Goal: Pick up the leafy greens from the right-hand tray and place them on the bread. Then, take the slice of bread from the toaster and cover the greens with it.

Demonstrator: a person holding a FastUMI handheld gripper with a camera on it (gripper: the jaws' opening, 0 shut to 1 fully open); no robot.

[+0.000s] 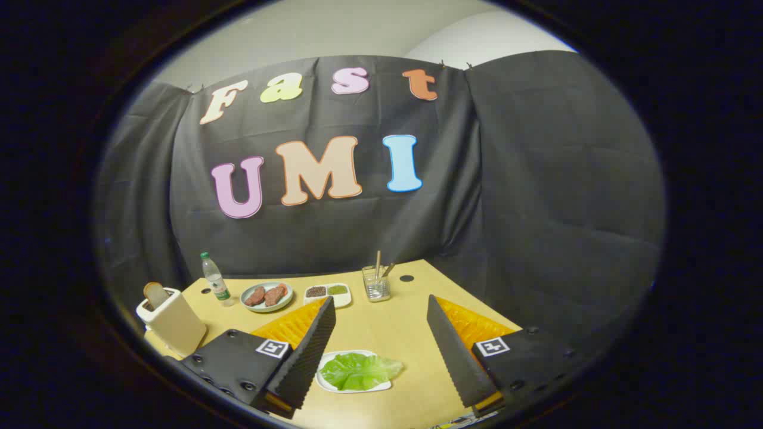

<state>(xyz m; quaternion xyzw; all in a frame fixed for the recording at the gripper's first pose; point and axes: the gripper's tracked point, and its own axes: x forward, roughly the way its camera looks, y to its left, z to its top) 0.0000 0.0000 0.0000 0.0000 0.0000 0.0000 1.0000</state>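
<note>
The gripper hangs wide open, holding nothing. Between its fingers a lettuce leaf lies crosswise on a white tray. Bread slice stands upright in the toaster.

We can read no text: the label on the clear plastic bottle, beyond the spread-fingered claw, is too small.

I see my gripper with fingers spread apart over the table; the tray with leafy greens lies between them. Far left stands the toaster holding bread. Behind: bottle, plate, small dish, glass.
</note>
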